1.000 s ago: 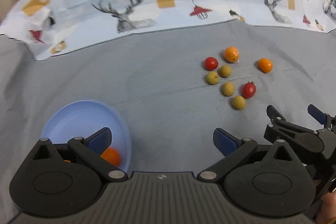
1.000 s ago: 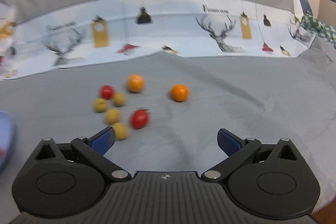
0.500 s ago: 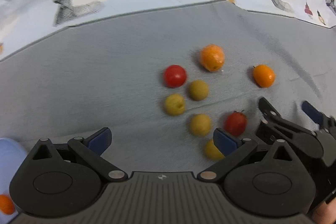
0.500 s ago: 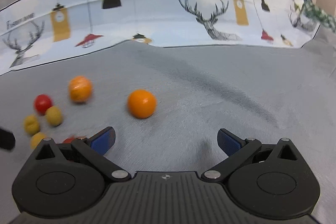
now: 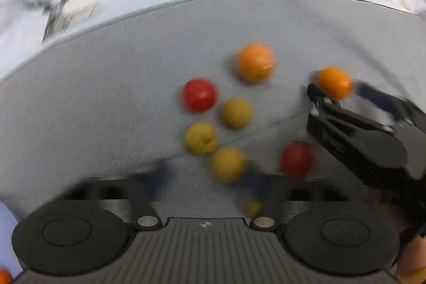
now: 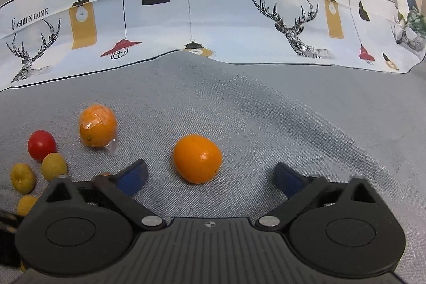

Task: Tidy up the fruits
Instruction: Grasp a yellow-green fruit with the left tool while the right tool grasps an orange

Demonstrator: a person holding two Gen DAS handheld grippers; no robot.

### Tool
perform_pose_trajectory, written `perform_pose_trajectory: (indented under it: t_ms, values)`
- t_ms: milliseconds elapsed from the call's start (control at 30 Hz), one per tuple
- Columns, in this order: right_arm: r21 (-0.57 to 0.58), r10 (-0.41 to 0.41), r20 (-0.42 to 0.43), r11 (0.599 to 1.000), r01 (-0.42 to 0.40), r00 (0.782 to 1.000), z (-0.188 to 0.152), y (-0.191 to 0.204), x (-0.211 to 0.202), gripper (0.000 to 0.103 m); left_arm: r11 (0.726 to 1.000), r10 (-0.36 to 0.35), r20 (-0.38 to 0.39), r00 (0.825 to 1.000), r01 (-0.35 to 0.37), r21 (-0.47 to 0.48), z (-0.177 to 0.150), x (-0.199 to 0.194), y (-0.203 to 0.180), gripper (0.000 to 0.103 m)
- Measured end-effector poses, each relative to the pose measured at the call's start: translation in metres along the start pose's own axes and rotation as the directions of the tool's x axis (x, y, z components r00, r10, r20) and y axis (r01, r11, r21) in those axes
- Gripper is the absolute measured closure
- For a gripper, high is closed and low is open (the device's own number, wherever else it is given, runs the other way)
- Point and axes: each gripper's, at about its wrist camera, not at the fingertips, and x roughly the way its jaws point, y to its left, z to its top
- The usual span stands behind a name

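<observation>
- Reaching down over the grey woven cloth (image 6: 266, 111), the right gripper (image 6: 210, 172) had its jaws apart and closing, with the smooth round orange fruit (image 6: 197, 161) between the blue pads (image 6: 131, 177) but neither pad on it.
- The smooth round orange fruit lay on the cloth, nearer the left pad and well apart from the right one.
- The left gripper (image 5: 206, 178) showed only as blurred fingers; its jaws counted as drawn together, and a round yellow-green fruit (image 5: 227, 164) sat between the blurred pads. Whether they pressed on it could not be told.
- Beside that fruit lay two more yellow-green fruits (image 5: 199, 138), a round red tomato (image 5: 199, 95) and, towards the right gripper, a second red tomato (image 5: 297, 159).
- A film-wrapped orange fruit (image 6: 98, 128) rested at the far side of the cluster, just beside the round red tomato.
- In the left wrist view the right gripper's fingers came in from the right on either side of the smooth orange.
- A pale printed cloth with deer and lamps (image 6: 213, 17) hung behind the grey surface.
</observation>
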Motion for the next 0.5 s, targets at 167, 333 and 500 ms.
perform_pose_trajectory:
  t_ms: [167, 333, 500]
  values:
    - [-0.047, 0.012, 0.025, 0.999, -0.011, 1.000, 0.001, 0.003, -0.006, 0.065, 1.000, -0.001, 0.003, 1.000, 0.001, 0.020, -0.009, -0.009, -0.001, 0.076]
    - [0.015, -0.011, 0.044, 1.000, 0.010, 0.999, 0.001, -0.007, -0.007, 0.065, 1.000, 0.020, 0.032, 0.999, -0.020, 0.002, -0.019, -0.032, 0.012, 0.075]
    - [0.060, -0.051, 0.092, 0.997, 0.045, 0.994, 0.001, -0.018, -0.016, 0.065, 0.998, 0.051, 0.065, 0.997, -0.050, -0.025, -0.040, -0.079, 0.031, 0.075]
